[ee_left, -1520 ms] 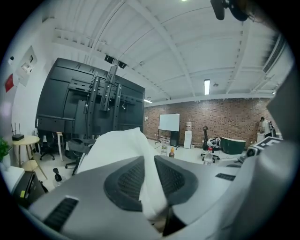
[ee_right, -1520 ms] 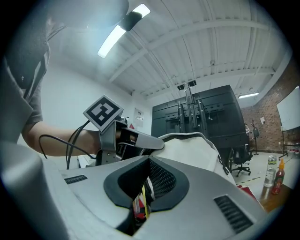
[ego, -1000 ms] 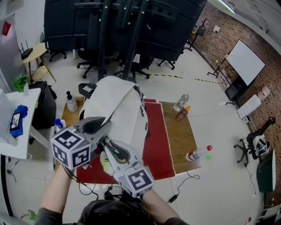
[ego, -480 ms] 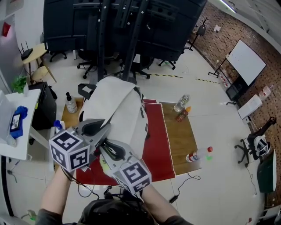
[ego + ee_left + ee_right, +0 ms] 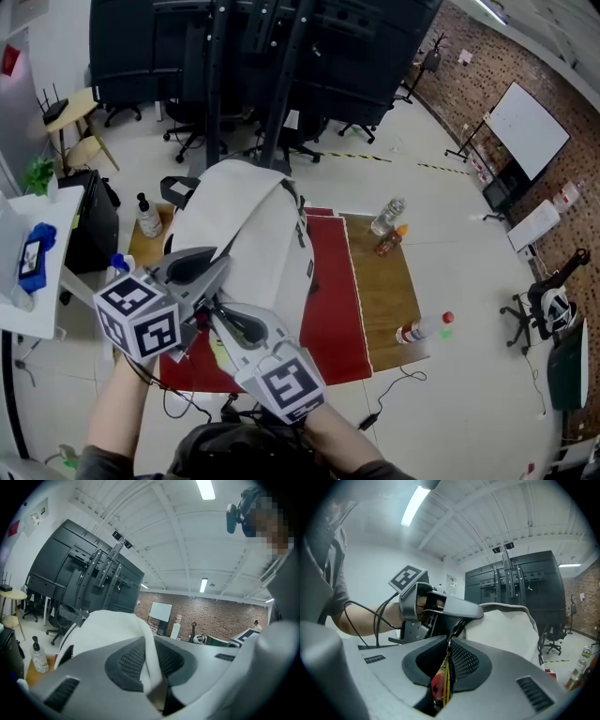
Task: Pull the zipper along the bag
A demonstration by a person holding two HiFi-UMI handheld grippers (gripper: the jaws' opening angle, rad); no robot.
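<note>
Right gripper view shows the right gripper with jaws closing on a red-and-yellow zipper pull pinched between its pads. Just beyond, at eleven o'clock, the left gripper is clamped narrow on a fold of the white bag. In the head view both tools sit at six o'clock against the bag's near end, and the bag stretches toward twelve o'clock on a red mat over a wooden table, with a clear bottle at two o'clock.

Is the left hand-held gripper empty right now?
No, the left gripper view shows a fold of the white bag pinched between the jaws of the left hand-held gripper.
</note>
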